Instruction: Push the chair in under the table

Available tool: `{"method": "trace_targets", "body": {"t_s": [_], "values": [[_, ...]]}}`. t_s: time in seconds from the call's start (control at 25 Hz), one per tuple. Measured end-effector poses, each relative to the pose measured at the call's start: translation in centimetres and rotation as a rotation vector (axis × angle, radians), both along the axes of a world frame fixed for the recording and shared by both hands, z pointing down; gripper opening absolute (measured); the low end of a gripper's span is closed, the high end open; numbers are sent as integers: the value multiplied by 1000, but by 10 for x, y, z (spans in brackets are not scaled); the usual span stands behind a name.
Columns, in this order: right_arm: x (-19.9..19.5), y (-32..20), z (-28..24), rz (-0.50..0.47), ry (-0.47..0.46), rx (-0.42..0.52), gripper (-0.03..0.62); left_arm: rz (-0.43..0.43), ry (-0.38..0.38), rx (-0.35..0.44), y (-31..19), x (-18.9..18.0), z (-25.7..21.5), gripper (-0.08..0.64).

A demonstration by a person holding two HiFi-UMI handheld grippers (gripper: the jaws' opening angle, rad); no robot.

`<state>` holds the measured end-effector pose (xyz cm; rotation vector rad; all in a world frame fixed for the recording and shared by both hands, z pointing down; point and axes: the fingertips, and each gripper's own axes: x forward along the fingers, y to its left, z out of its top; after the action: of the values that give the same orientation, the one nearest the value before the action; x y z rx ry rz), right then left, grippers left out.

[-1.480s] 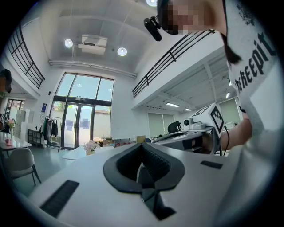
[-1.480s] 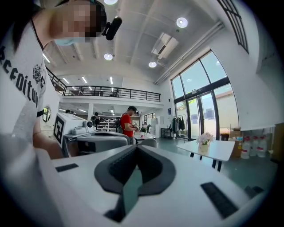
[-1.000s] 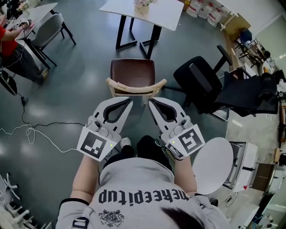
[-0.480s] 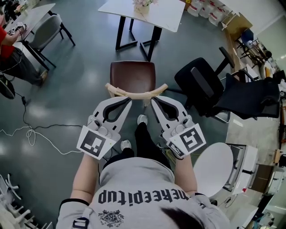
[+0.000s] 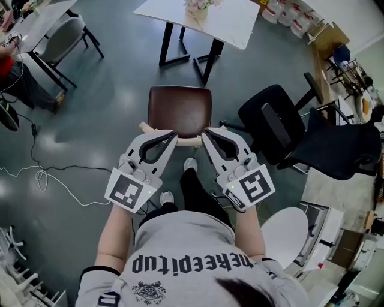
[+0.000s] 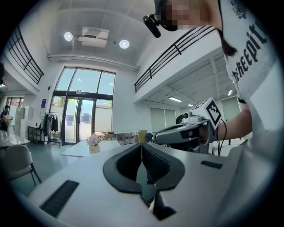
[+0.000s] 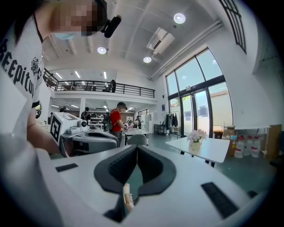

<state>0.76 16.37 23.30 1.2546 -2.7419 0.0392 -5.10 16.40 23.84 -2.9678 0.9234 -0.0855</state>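
A chair with a brown seat (image 5: 180, 110) and a pale wooden backrest (image 5: 182, 141) stands just short of the white table (image 5: 225, 21), which bears a flower pot (image 5: 200, 7). My left gripper (image 5: 174, 135) and right gripper (image 5: 204, 132) are side by side over the backrest's top rail, both shut and gripping nothing. The rail's ends are hidden under them. In the left gripper view the left gripper (image 6: 141, 146) has its jaws closed tip to tip, with the table (image 6: 84, 148) ahead. The right gripper (image 7: 136, 147) in its own view is likewise closed, and a sliver of backrest (image 7: 127, 197) shows below.
A black office chair (image 5: 277, 129) stands close on the right of the brown chair. A grey chair (image 5: 63, 37) and a second table stand at the far left, near a seated person (image 5: 15, 75). A white cable (image 5: 45, 178) lies on the floor at left. My feet (image 5: 191, 164) are behind the chair.
I have stepped forward, and both grippers have closed the gap to the chair; their tips now lie over the backrest instead of behind it. The jaws stay shut.
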Motion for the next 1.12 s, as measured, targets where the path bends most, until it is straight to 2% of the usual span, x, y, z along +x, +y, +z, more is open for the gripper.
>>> {"method": "trace_targets", "body": {"t_s": [0.24, 0.44, 0.64, 0.84, 1.0, 1.12], "values": [[6, -30, 5, -41, 11, -24, 14, -19, -15, -33, -29, 11, 8, 17], [11, -52, 19, -70, 31, -58, 14, -32, -84, -31, -48, 17, 24, 17], [12, -65, 39, -105, 73, -101, 14, -38, -110, -66, -64, 19, 42, 17], [12, -71, 69, -159, 130, -148, 22, -29, -216, -73, -71, 20, 72, 18], [12, -74, 96, -193, 174, -198, 72, 7, -293, -91, -71, 23, 100, 18], [10, -72, 119, -231, 233, -239, 82, 36, -349, -106, -71, 25, 121, 18]]}}
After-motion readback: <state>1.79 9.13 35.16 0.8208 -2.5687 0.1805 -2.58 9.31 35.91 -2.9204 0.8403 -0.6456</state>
